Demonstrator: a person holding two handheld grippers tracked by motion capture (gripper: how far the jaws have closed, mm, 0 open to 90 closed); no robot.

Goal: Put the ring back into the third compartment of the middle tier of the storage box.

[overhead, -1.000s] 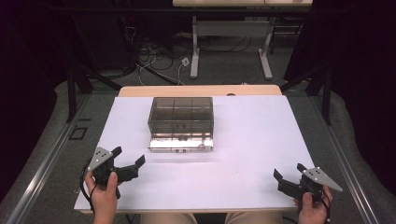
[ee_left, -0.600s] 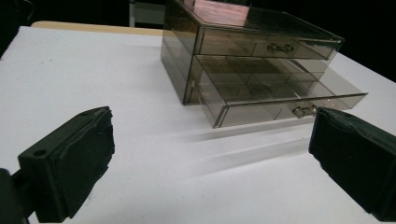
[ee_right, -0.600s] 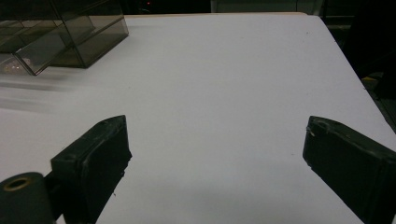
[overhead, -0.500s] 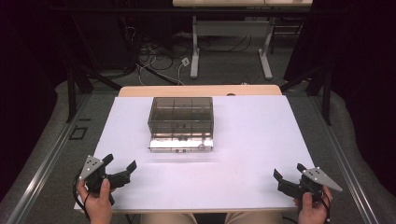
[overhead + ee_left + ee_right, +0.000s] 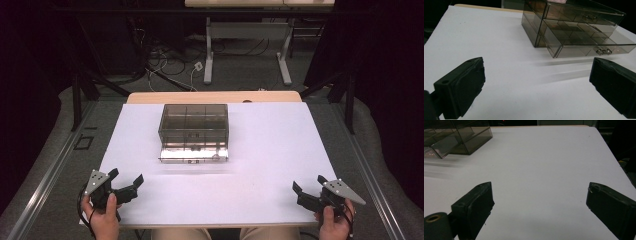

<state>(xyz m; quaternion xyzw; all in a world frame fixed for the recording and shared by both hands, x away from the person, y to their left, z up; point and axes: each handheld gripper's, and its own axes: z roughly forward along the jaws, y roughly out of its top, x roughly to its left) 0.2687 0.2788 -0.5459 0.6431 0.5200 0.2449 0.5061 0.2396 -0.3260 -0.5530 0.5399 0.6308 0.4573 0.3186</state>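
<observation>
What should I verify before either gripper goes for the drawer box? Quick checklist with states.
1. Left gripper open: ok, jaws wide apart, nothing between them in the left gripper view.
2. Right gripper open: ok, jaws wide apart and empty in the right gripper view.
3. Path to the drawer box: ok, bare white table between both grippers and the box.
4. Bottom drawer state: pulled partly out, handle facing the person; ok for a grasp.
5. Upper drawer shut: ok, its front sits flush.
6. Drawer contents: cannot tell, the smoky plastic and glare hide the compartments.
</observation>
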